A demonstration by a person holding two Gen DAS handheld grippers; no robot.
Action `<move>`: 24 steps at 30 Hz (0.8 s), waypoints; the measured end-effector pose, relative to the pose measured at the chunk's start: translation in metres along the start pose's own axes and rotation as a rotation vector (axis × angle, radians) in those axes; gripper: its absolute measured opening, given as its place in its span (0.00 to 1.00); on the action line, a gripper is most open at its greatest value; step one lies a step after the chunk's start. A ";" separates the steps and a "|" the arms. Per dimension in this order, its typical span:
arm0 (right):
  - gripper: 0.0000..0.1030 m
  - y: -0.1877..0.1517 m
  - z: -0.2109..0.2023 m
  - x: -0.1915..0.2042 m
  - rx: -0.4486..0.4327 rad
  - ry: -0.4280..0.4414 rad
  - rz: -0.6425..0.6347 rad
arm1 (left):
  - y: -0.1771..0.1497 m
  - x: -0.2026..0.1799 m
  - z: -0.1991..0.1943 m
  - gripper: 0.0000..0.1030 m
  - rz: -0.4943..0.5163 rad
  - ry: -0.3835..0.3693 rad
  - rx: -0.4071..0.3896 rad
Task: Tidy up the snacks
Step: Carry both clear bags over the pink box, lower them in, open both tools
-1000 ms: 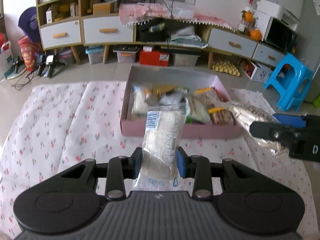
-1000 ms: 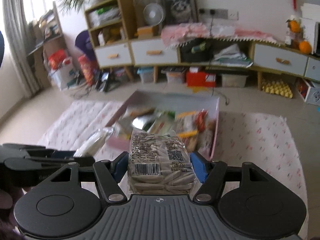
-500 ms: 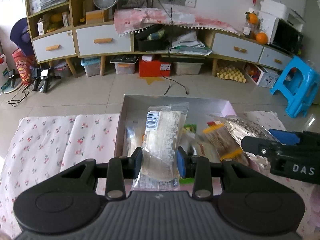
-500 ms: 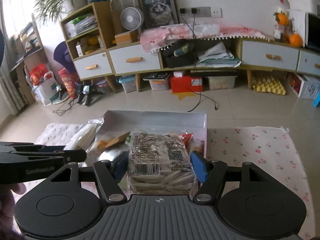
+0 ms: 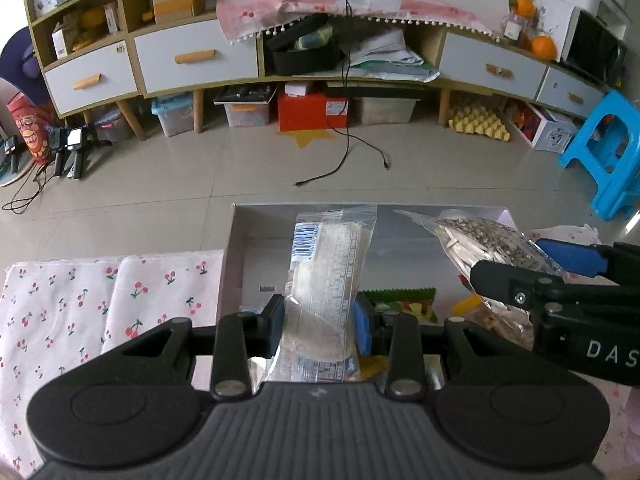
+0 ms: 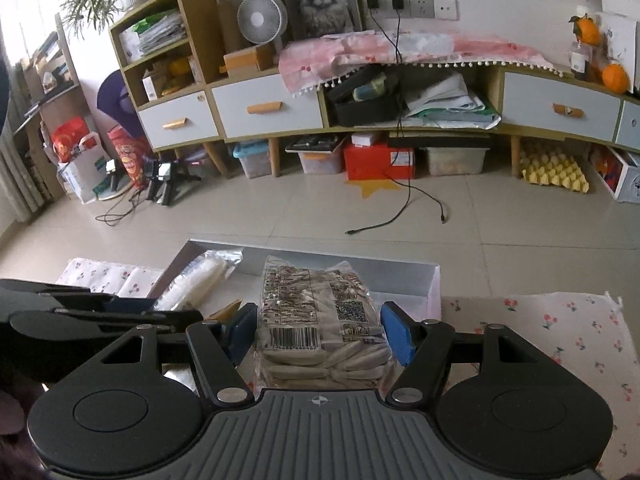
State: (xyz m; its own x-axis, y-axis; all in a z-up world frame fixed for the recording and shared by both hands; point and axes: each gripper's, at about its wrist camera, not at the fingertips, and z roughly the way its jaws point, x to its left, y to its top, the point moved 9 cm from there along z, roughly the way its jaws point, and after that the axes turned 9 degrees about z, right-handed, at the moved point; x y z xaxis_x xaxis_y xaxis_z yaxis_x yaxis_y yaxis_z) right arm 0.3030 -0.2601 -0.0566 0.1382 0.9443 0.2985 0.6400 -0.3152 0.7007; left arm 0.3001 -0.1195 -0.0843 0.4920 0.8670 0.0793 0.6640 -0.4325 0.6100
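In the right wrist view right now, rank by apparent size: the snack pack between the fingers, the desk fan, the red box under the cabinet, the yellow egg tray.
1. Snack pack, though nearness to the camera inflates it.
2. Red box and yellow egg tray: too alike to rank.
3. Desk fan, slightly smaller.

We see a tiled floor (image 5: 200, 184) with a cherry-print cloth (image 5: 100, 300) spread on it. A shallow box (image 5: 230, 264) sits on the cloth.
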 end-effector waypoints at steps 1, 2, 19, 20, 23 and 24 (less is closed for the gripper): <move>0.65 0.000 0.003 0.000 0.001 -0.003 0.003 | 0.001 0.001 0.002 0.32 0.001 0.000 -0.001; 0.65 0.000 0.006 0.000 0.003 -0.006 0.007 | 0.002 0.001 0.003 0.32 0.000 0.000 -0.002; 0.71 0.013 0.000 -0.004 -0.020 -0.020 0.038 | 0.014 0.000 -0.003 0.69 0.028 0.008 -0.078; 0.73 0.013 -0.002 -0.005 -0.023 -0.023 0.042 | 0.014 0.000 -0.004 0.71 0.026 0.009 -0.081; 0.76 0.012 -0.012 -0.010 -0.034 -0.035 0.046 | 0.011 0.002 -0.013 0.77 0.028 0.017 -0.090; 0.78 0.011 -0.016 -0.013 -0.037 -0.042 0.051 | 0.008 0.003 -0.017 0.78 0.028 0.025 -0.090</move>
State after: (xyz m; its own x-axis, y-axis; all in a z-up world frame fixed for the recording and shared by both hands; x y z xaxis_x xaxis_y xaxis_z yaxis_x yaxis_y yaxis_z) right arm 0.2961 -0.2770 -0.0427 0.2017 0.9299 0.3076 0.6032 -0.3653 0.7090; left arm 0.2977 -0.1169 -0.0659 0.4943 0.8615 0.1163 0.5964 -0.4335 0.6755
